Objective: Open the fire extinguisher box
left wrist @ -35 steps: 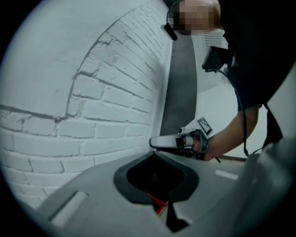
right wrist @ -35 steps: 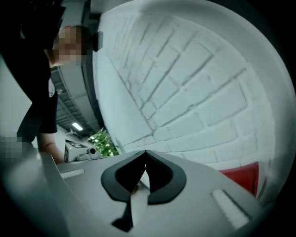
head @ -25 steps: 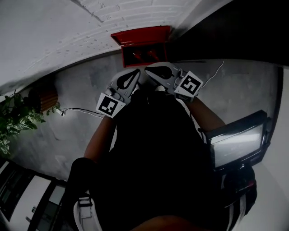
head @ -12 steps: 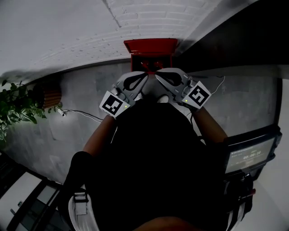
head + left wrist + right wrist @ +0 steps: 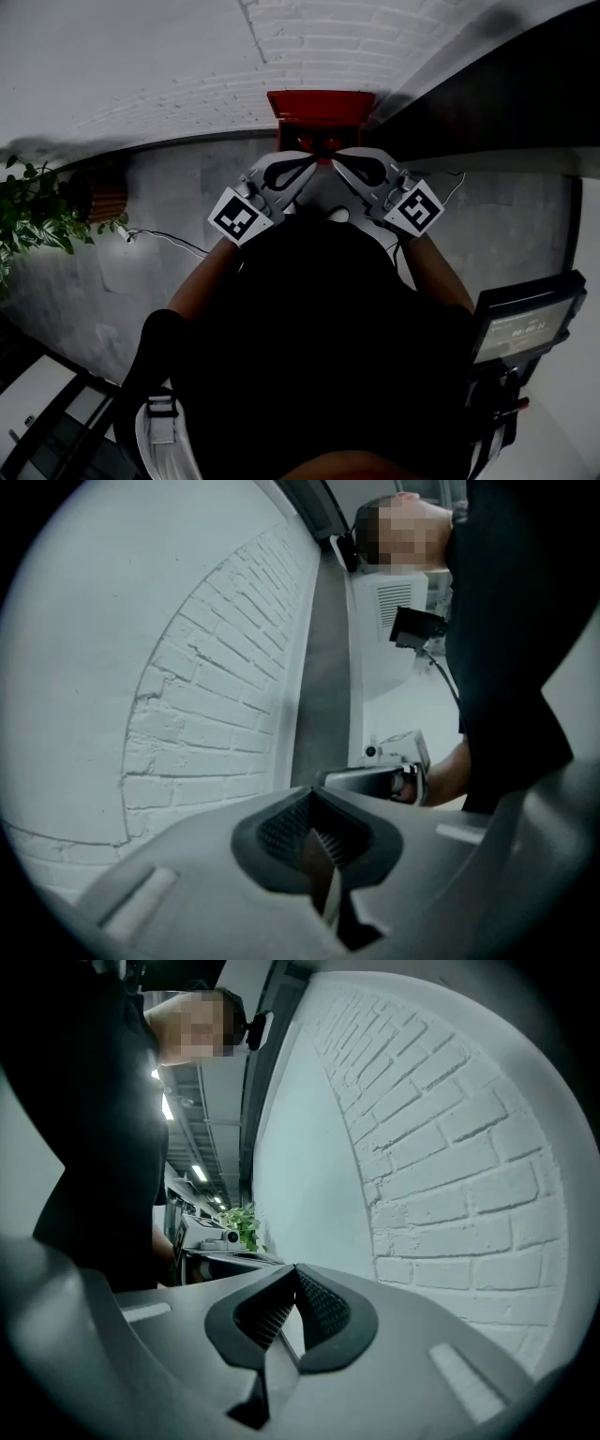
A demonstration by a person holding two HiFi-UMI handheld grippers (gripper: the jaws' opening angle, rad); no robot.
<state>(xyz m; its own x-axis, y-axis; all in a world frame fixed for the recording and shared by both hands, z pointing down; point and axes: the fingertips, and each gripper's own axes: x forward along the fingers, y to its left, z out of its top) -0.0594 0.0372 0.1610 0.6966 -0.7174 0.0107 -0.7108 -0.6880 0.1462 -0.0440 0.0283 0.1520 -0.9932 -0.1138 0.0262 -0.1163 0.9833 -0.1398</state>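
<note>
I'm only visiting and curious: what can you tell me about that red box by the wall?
The red box is a rectangular case, seemingly painted metal, on the grey floor against the white brick wall. A flat red panel shows at its wall side. Below it a darker inside shows, so it looks open. The left tool and right tool, both shut, overlap its front edge; whether they touch it cannot be told.

left tongs (image 5: 309,166): jaws together, empty | right tongs (image 5: 337,163): jaws together, empty | tips angled toward each other
</note>
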